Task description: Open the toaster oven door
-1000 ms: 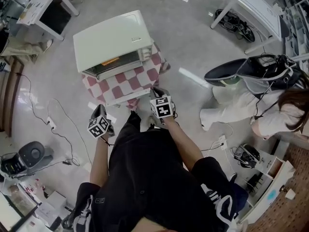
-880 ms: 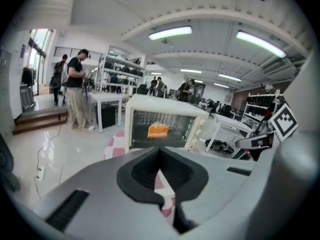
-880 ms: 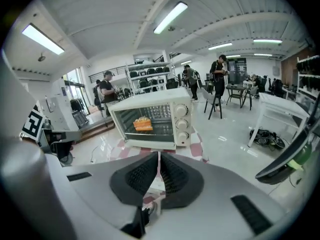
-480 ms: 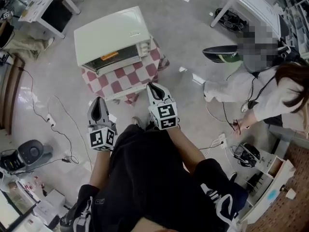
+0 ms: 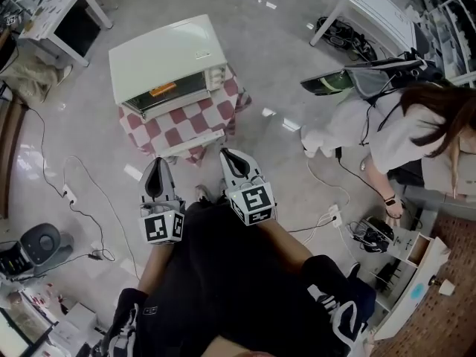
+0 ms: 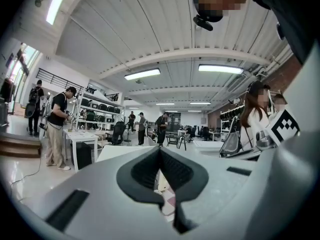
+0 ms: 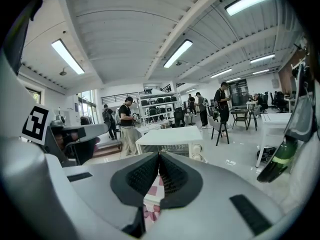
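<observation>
Both grippers are held low in front of your lap, side by side and apart from each other, tips pointing away from you. Your left gripper [image 5: 155,162] has its jaws pressed fully together, the dark ribbed pads meeting with nothing between them. Your right gripper [image 5: 225,155] is closed the same way, pad against pad, and it also holds nothing. Ahead of both tips, well apart from them and touched by neither, stands the toaster oven [image 5: 167,58], a cream-white box. It sits on a low stand draped in a red-and-white checked cloth [image 5: 186,125]. The near edge of that cloth is the closest thing to your tips, nearer the right gripper than the left, but still clear of both. The oven's glass door [image 5: 165,95] faces the grippers and looks shut, flat against the front. Through the right gripper view, two round knobs [image 7: 197,150] show just to the right of the door. Off to the right of your right gripper, well apart, a person [image 5: 394,132] in a white top bends over the pale floor [image 5: 275,65]. To the left of your left gripper, thin cables [image 5: 82,192] trail across the floor. Far ahead and to the right stands a white desk [image 5: 379,6].
</observation>
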`<action>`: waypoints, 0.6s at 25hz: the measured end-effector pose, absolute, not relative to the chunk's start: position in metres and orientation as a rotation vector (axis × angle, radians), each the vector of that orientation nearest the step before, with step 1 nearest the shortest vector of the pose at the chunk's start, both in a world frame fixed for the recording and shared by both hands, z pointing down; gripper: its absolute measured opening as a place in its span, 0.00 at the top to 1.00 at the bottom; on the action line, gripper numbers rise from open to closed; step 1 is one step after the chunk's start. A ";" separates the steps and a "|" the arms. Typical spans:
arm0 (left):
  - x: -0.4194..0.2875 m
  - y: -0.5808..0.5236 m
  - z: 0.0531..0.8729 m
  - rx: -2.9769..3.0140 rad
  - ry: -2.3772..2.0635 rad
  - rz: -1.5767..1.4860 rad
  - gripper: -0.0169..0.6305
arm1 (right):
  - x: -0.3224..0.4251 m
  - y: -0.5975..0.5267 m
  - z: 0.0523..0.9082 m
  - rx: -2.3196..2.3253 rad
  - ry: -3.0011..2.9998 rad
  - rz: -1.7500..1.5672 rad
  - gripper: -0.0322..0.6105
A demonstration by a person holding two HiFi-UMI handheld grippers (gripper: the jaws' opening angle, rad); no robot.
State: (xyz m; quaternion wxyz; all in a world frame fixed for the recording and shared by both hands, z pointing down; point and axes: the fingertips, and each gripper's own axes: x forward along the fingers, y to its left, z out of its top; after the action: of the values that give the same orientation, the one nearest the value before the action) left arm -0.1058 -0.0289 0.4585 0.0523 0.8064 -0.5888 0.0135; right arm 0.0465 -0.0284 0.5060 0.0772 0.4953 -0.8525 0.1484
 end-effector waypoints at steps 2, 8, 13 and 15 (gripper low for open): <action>-0.102 -0.027 0.460 2.463 -1.762 0.030 0.96 | 0.046 -0.024 0.503 1.502 -2.554 0.428 0.91; -0.101 -0.025 0.458 2.477 -1.744 0.049 0.96 | 0.042 -0.017 0.495 1.513 -2.563 0.376 0.91; -0.105 -0.022 0.459 2.468 -1.744 0.049 0.96 | 0.036 -0.015 0.490 1.511 -2.571 0.349 0.91; -0.107 -0.022 0.461 2.466 -1.746 0.051 0.96 | 0.034 -0.015 0.492 1.512 -2.571 0.344 0.91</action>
State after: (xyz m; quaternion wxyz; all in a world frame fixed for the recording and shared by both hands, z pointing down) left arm -0.1068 -0.0218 0.4607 0.0597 0.8145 -0.5768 0.0168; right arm 0.0336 -0.0146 0.4916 0.0697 0.5024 -0.8542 0.1144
